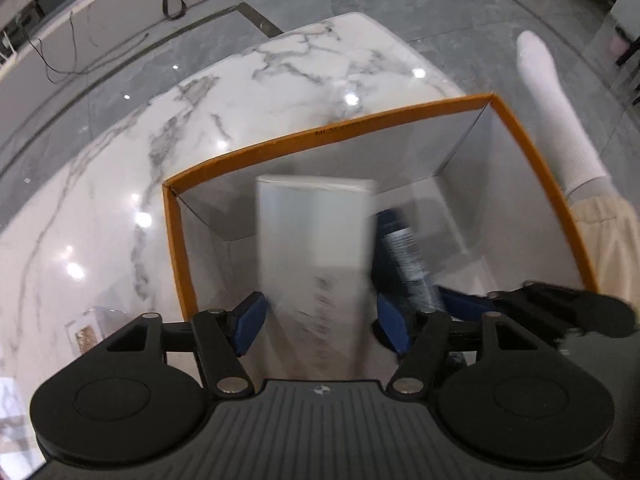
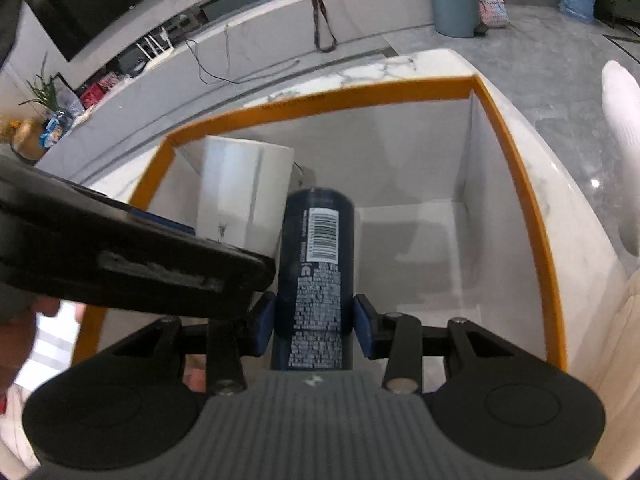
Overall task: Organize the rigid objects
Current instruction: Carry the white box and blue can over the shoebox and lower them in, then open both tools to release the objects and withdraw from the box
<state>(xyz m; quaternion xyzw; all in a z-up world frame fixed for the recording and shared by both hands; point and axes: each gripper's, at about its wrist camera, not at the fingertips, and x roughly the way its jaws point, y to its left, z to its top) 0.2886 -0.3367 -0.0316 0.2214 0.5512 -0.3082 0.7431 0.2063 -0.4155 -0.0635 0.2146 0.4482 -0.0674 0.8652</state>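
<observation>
An open box with an orange rim (image 1: 316,142) (image 2: 360,98) and white inside stands on a white marble table (image 1: 240,92). My left gripper (image 1: 320,326) is shut on a tall white carton (image 1: 316,248) and holds it down inside the box; the carton also shows in the right wrist view (image 2: 244,188). My right gripper (image 2: 314,330) is shut on a dark blue can (image 2: 316,264) with a barcode label, held inside the box beside the carton. The can shows blurred in the left wrist view (image 1: 404,256). The left gripper's body (image 2: 132,264) crosses the right wrist view.
The box sits near the table's right edge (image 2: 576,208). A person's white-socked foot (image 1: 552,108) and beige trouser leg (image 1: 612,240) are to the right. Grey tiled floor (image 1: 440,8), a long white bench (image 2: 280,28) with cables and a grey bin (image 2: 454,0) lie beyond.
</observation>
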